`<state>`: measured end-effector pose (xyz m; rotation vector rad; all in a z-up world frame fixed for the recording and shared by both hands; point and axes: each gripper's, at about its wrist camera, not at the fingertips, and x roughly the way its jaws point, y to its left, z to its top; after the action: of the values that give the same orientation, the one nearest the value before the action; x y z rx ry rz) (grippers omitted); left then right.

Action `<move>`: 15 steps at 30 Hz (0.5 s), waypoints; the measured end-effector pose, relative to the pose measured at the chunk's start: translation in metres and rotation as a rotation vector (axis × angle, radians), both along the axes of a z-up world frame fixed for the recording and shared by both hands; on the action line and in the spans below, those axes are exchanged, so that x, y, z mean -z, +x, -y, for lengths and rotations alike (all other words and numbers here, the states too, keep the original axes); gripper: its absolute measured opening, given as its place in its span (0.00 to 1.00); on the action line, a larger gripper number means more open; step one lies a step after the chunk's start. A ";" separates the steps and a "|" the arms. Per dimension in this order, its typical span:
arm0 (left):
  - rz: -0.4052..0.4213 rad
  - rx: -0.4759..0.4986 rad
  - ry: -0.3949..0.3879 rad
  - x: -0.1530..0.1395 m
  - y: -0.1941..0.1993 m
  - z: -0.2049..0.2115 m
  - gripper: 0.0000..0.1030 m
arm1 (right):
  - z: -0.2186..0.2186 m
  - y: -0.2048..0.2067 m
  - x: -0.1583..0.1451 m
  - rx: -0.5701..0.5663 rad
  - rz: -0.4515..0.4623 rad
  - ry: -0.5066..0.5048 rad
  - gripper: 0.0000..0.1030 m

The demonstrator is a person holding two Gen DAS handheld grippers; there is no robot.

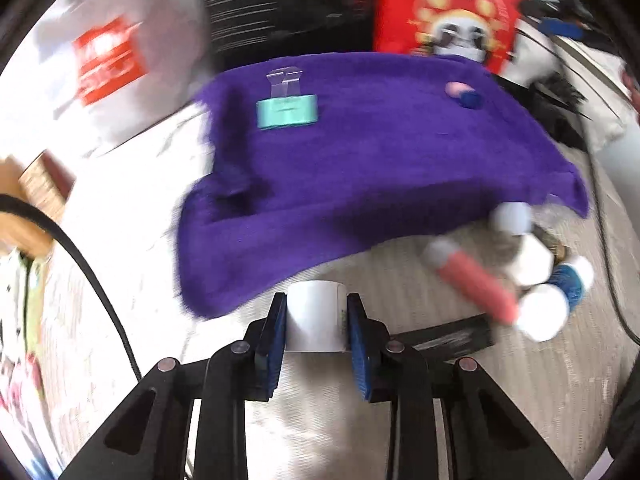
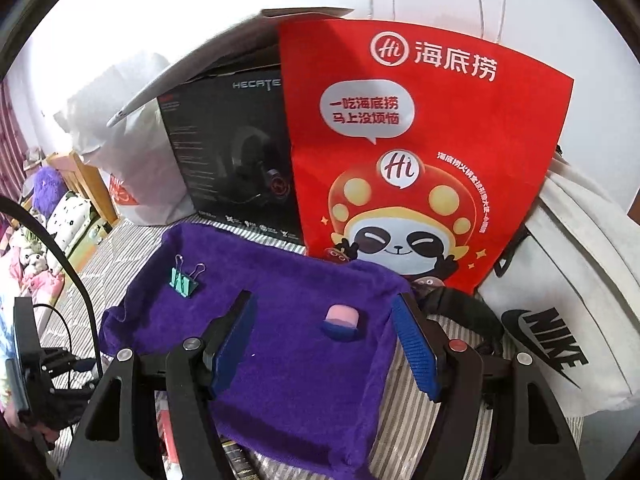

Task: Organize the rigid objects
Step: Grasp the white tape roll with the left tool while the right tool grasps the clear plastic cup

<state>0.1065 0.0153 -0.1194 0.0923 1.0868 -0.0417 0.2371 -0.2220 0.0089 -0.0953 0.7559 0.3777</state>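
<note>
Clamped between the blue pads of the left gripper (image 1: pixel 316 322), at the lower centre of the left wrist view, a white cylindrical container (image 1: pixel 314 318) is held upright above the pale striped bedding (image 1: pixel 460 400). Just above it in the frame, a purple towel (image 1: pixel 360 168) is spread across the middle, with a teal binder clip (image 1: pixel 287 110) seen on its upper left part and a small pink and blue item (image 1: pixel 464 94) on its upper right part, the two well apart. At the right edge of that view, beside the towel's lower corner, a blurred heap is seen: a red tube with a white cap (image 1: pixel 476 284), a blue-and-white item (image 1: pixel 570 280) and other white pieces that cannot be told apart. In the right wrist view, the right gripper (image 2: pixel 322 344) is spread wide with nothing between its fingers, poised over the same towel (image 2: pixel 280 380); the pink and blue item (image 2: pixel 342 323) is framed between the blue pads, and the binder clip (image 2: pixel 185 280) lies at centre left. Behind the towel, a red bag printed with a panda (image 2: pixel 420 140) and a black headset box (image 2: pixel 232 152) are stood upright, and a white bag with a black logo (image 2: pixel 560 300) is seen at the right.
</note>
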 end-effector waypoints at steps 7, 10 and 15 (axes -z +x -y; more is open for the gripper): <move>0.019 -0.055 -0.037 0.006 -0.011 -0.030 0.27 | 0.000 -0.040 0.003 0.001 0.001 0.012 0.68; 0.039 -0.047 -0.018 0.007 -0.015 -0.028 0.27 | 0.006 -0.067 0.020 0.006 -0.014 0.006 0.68; 0.067 -0.057 -0.017 0.007 -0.017 -0.026 0.27 | 0.016 -0.105 0.058 0.042 -0.056 0.036 0.68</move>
<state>0.0891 0.0412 -0.1260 0.0468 1.0217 0.0037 0.1317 -0.2383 -0.0486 -0.0349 0.8044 0.3546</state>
